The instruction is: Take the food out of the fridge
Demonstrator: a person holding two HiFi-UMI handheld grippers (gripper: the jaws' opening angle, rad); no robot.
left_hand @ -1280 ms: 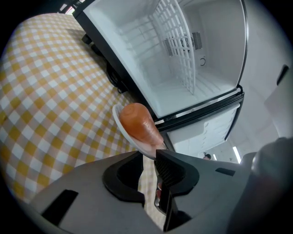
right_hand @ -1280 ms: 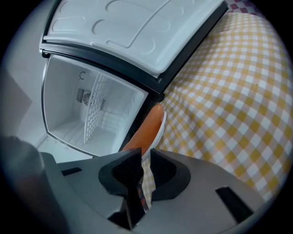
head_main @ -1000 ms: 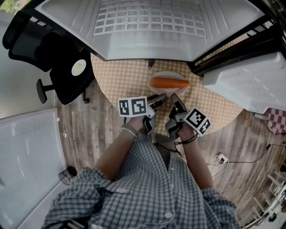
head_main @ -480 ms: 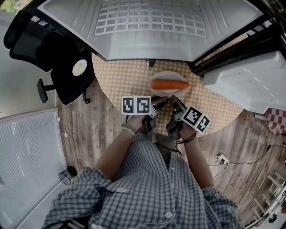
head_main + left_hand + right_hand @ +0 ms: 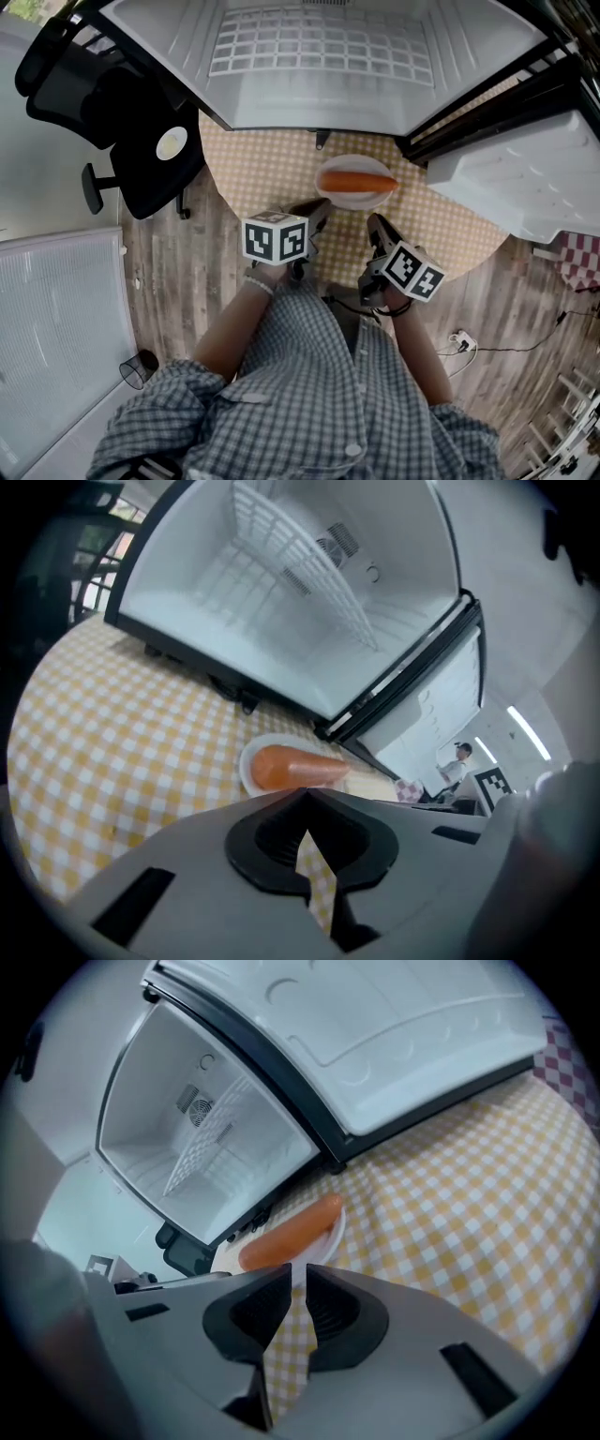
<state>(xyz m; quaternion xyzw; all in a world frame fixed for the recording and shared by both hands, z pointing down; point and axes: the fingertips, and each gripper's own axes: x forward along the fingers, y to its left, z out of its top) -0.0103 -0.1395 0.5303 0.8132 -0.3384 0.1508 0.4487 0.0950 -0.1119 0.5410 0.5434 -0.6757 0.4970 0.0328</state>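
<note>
Both grippers have drawn back from the plate [image 5: 336,199] toward the person and now sit over the near edge of the table [image 5: 253,159]. The left gripper [image 5: 319,206] has also rolled, so its marker cube shows two faces. Plate and food look unmoved against the fridge [image 5: 319,103].

Status of task:
- Food [image 5: 356,181], one long orange piece (carrot or sausage, cannot tell), lies on the white plate. The plate stands on the yellow-checked table, just in front of the fridge's open front edge and near the hinge side of the door [image 5: 525,178].
- Fridge interior as far as visible: bare white walls and a wire shelf [image 5: 319,42], nothing on it.
- Judgement: the removal looks done. No more food shows inside. The door stands open, though the task does not ask for closing it.

Left gripper: jaws have just been closing and now meet at the tips, with nothing between them. In the left gripper view it [image 5: 305,791] points down across the cloth at the plate, well short of it.

Right gripper [image 5: 377,225]: jaws stand a narrow slit apart and hold nothing; only cloth and plate rim show through the gap in the right gripper view [image 5: 298,1274].

Pose: both forearms are drawn in close to the body, grippers side by side and apart, angled downward toward the plate, touching neither plate nor food.
</note>
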